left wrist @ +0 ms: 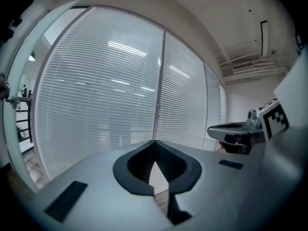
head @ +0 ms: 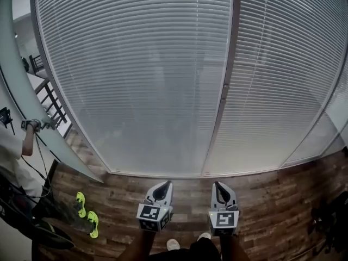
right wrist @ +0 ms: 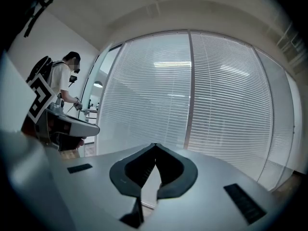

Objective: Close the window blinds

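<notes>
White horizontal blinds hang over a curved wall of windows, lowered to the floor: a wide left panel (head: 141, 75) and a right panel (head: 283, 75), split by a grey upright frame (head: 225, 80). The blinds also fill the left gripper view (left wrist: 106, 90) and the right gripper view (right wrist: 159, 90). My left gripper (head: 166, 183) and right gripper (head: 216, 184) are held low, side by side, pointing at the window's foot and well short of it. Both are shut with nothing between the jaws, as their own views show, left (left wrist: 154, 141) and right (right wrist: 155, 144).
A person (head: 16, 162) stands at the left by a glass partition (head: 22, 91), also seen in the right gripper view (right wrist: 62, 81). Yellow-green shoes (head: 87, 215) lie on the wood floor (head: 261, 189). Dark gear (head: 331, 216) sits at the right edge.
</notes>
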A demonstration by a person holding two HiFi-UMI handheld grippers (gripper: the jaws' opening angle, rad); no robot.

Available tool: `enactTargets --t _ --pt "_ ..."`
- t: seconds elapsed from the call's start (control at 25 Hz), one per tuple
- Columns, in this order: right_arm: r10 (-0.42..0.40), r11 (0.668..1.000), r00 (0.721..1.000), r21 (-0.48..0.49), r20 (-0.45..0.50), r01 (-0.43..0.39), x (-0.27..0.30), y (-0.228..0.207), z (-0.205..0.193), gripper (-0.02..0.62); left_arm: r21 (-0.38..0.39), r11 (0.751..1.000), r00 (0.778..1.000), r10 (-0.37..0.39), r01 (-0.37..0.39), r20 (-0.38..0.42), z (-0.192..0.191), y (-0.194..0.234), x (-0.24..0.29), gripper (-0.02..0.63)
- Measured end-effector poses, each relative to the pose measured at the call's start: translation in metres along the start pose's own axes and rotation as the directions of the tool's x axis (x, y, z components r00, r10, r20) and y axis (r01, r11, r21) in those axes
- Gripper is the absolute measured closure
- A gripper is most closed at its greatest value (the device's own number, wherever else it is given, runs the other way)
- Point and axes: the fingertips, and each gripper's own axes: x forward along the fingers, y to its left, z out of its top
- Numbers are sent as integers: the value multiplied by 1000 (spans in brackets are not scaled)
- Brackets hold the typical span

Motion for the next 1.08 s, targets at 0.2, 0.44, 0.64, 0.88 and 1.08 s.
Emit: enactTargets --t 0.2,0.44,0.64,0.88,1.08 --pt "-29 999 998 14 -52 29 43 -25 -6 592 -3 999 999 -42 42 -25 15 5 57 606" --pt "-1 999 1000 52 6 1 24 -26 6 592 10 1000 1000 8 -8 -8 17 -12 35 606" --pt "20 994 1000 103 3 -21 35 -43 -36 592 -7 1000 999 13 -13 -45 -28 -20 59 606" --pt "-9 998 1000 66 -12 10 94 -66 -59 592 -22 1000 999 -23 22 -39 -45 1 125 606" --pt "38 998 997 49 -65 -35 114 -38 -65 592 -37 999 1000 13 -14 -29 -37 26 118 606"
